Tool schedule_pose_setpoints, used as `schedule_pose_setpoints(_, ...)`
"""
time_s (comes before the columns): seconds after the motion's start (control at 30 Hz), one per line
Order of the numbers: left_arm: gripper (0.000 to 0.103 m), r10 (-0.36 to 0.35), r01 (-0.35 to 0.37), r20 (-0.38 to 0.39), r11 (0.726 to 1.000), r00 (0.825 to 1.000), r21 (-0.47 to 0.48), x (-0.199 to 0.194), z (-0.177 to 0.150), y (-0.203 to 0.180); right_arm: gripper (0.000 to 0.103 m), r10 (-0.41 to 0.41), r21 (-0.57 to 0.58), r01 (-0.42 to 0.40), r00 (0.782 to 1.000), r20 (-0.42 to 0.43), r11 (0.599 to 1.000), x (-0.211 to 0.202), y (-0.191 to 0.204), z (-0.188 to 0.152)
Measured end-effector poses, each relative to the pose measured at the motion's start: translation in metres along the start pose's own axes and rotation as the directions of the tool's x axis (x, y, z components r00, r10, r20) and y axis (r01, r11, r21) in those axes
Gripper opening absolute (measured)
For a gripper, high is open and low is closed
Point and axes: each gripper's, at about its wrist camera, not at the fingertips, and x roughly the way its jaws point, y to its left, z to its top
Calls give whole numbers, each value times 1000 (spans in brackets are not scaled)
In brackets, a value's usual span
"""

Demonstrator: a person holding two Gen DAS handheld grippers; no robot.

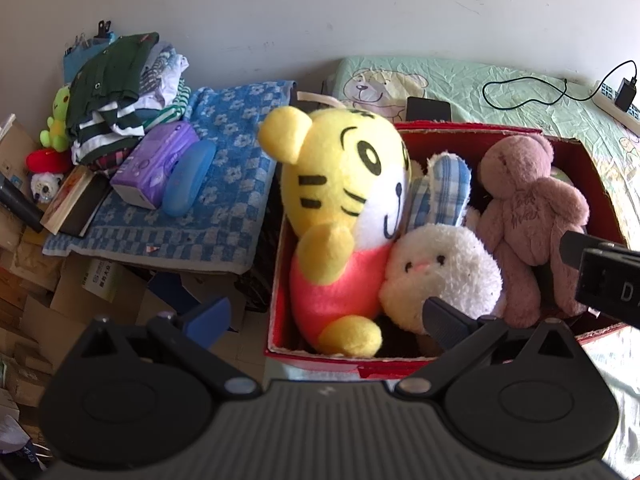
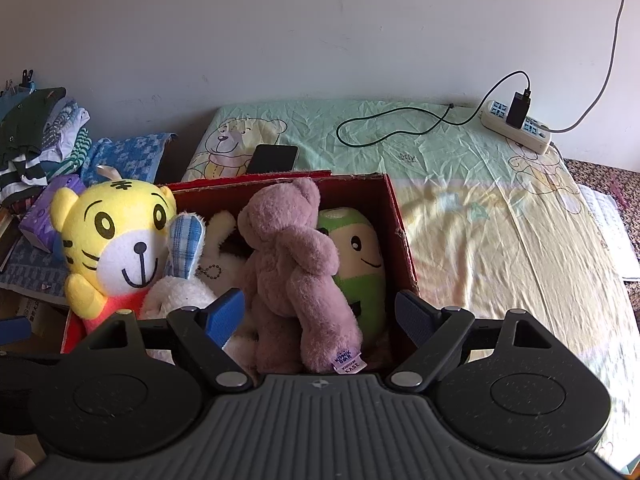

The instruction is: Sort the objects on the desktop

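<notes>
The bed sheet [image 2: 460,184] carries a red box [image 2: 394,216], phone [image 2: 273,159] and power strip [image 2: 520,130].

Four plush toys ahead of the claws in one red box [image 2: 394,216]: one yellow tiger [image 2: 116,232], one white rabbit [image 1: 436,272], one pink bear [image 2: 288,264], one green figure [image 2: 360,252]. One phone [image 2: 273,159], one power strip [image 2: 516,128] beyond.

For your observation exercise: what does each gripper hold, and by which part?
Nothing. The left gripper and right gripper both stand open above the red box.
</notes>
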Motion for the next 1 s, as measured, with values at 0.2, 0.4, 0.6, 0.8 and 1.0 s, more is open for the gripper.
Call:
schedule_pose_setpoints(0.2,102,-24,24,1,1000,1000,-3,0,7,-1,85,-14,2,14,1000,2,1000,2,-5,4)
schedule_pose_setpoints(0.4,102,-40,40,-13,999,999,6,6,10,-4,85,-19,1,19,1000,0,1000,5,-6,6)
schedule_pose_setpoints(0.6,102,-43,43,-16,999,999,7,7,11,-5,85,-17,-8,17,1000,3,1000,5,-5,6)
schedule_pose_setpoints(0.8,102,-42,43,-22,999,999,4,9,8,-5,85,-1,-28,1,1000,-3,1000,6,1,5)
schedule_pose_setpoints(1.0,102,-32,32,-24,999,999,-5,9,6,-4,85,12,-46,-12,1000,-5,999,5,3,4)
